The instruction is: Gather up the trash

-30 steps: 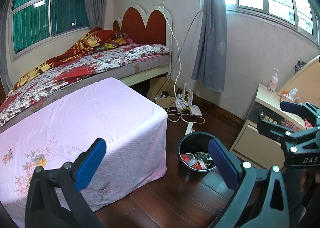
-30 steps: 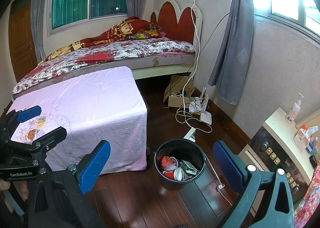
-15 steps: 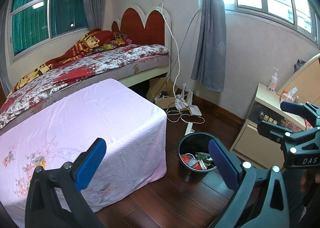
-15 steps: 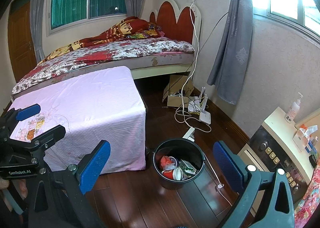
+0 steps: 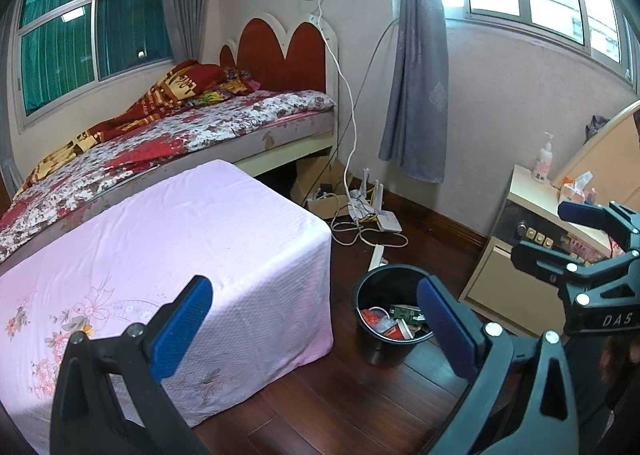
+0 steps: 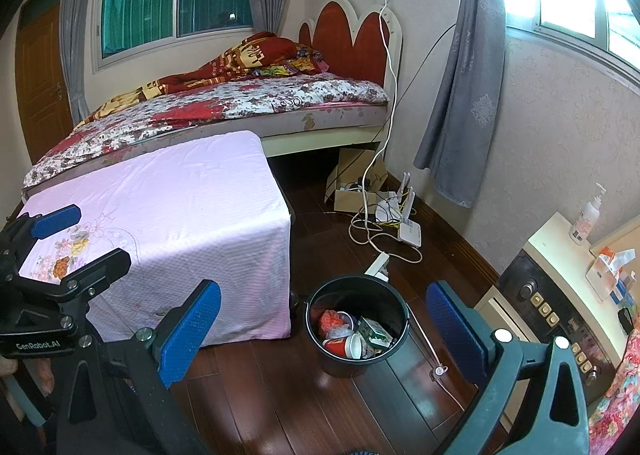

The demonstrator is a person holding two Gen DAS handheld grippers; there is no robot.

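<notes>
Both your grippers, left gripper (image 5: pixel 314 321) and right gripper (image 6: pixel 324 329), are spread wide, gripping nothing. Trash (image 6: pixel 352 337) fills the black bin (image 6: pixel 394 297), right of the pink-covered table (image 6: pixel 180 207).

A dark wooden floor (image 6: pixel 304 407) carries a black trash bin (image 6: pixel 356 325) beside a pink-draped table (image 6: pixel 180 223). A white router (image 6: pixel 410 233) and tangled cables (image 6: pixel 368 227) lie near the wall.

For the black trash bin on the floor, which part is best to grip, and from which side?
Grip the rim of the black trash bin from above, one finger inside and one outside. It stands upright and open, and looks too wide to span. The right gripper is open and appears nearest.
</notes>
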